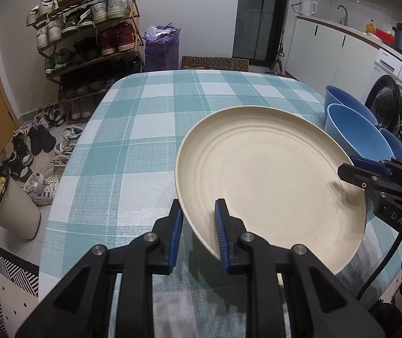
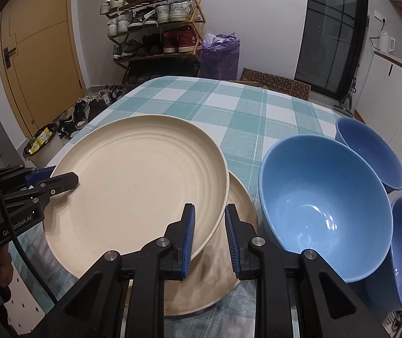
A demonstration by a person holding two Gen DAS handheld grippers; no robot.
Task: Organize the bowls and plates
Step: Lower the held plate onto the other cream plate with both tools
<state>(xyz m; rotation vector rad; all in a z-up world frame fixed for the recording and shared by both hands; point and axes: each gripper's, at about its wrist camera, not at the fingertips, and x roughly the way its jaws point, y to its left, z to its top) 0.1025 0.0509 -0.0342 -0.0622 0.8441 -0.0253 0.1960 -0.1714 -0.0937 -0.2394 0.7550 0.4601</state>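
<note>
While both grippers pinch opposite rims of the cream plate (image 2: 141,180), left gripper (image 1: 198,233) is clamped on its left edge & right gripper (image 2: 208,235) on its right edge. Plate is tilted, overlapping a 2nd cream plate (image 2: 215,278) lying on the checked table (image 2: 229,98) near its front edge. Just beside, twd the table's right edge, sit three blue bowls (image 2: 324,197), touching each other

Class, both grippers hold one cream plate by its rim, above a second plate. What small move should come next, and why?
Probably lower it a little further and level it. The held plate, pinched by the left gripper and right gripper, sits tilted and offset over the lower plate, so easing it down centred would stack them beside the blue bowls.
</note>
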